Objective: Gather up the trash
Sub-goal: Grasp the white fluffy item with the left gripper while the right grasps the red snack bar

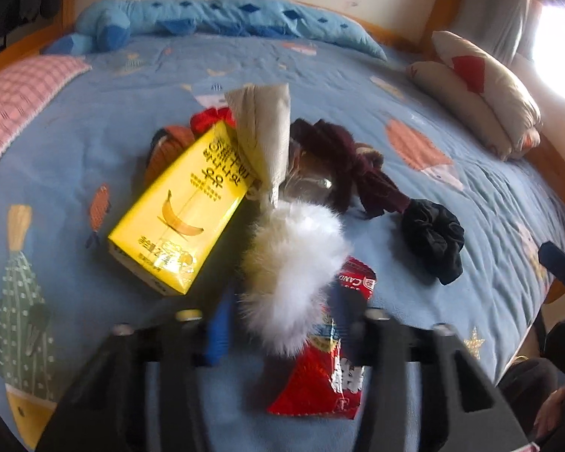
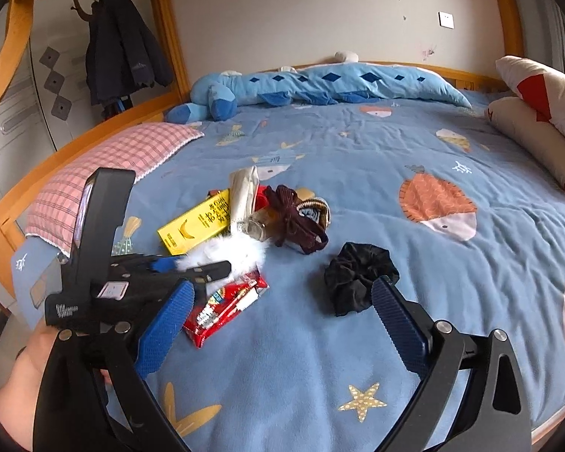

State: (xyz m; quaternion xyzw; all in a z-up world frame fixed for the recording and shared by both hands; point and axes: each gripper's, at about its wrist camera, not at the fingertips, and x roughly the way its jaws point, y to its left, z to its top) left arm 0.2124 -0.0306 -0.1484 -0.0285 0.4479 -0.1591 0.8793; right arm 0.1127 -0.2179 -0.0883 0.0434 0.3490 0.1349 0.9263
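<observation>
A: Left gripper (image 1: 282,316)?
B: Jaws narrowed around the white fluff (image 1: 293,271), which lies over the red wrapper (image 1: 312,376) on the bed (image 1: 471,188); a firm pinch I cannot tell
A: Right gripper (image 2: 278,320)?
B: Jaws wide apart, empty, near the black scrunchie (image 2: 358,278)

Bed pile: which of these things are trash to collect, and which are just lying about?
Trash, as it looks:
yellow banana carton
red snack wrapper
crumpled beige paper
clear bottle

Lying about:
white fluffy piece
black scrunchie
maroon scrunchie
pink checked pillow
blue plush toy
</observation>
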